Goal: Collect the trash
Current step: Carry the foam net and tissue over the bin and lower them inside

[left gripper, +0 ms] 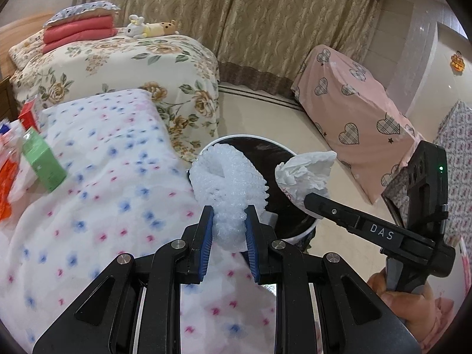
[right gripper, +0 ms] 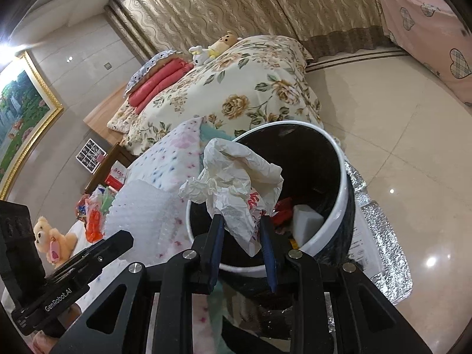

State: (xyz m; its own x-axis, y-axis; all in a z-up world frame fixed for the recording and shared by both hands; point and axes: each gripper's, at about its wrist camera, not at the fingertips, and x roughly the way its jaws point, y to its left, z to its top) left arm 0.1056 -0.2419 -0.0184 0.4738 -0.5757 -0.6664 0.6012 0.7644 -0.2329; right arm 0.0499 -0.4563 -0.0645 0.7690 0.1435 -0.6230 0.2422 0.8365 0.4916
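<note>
My left gripper is shut on a wad of white bubble wrap, held beside the near rim of the trash bin. My right gripper is shut on a crumpled white plastic bag with red print, held over the bin's near edge. The round bin has a white rim and a dark liner, and it holds a white block and red scraps. In the left wrist view the right gripper and its bag hang over the bin. The bubble wrap also shows at the left of the right wrist view.
A flower-dotted white cloth covers a surface at the left, carrying a green box and red and orange packets. A floral bed lies behind, a pink heart-print cover at the right. Silver foil lies on the tiled floor beside the bin.
</note>
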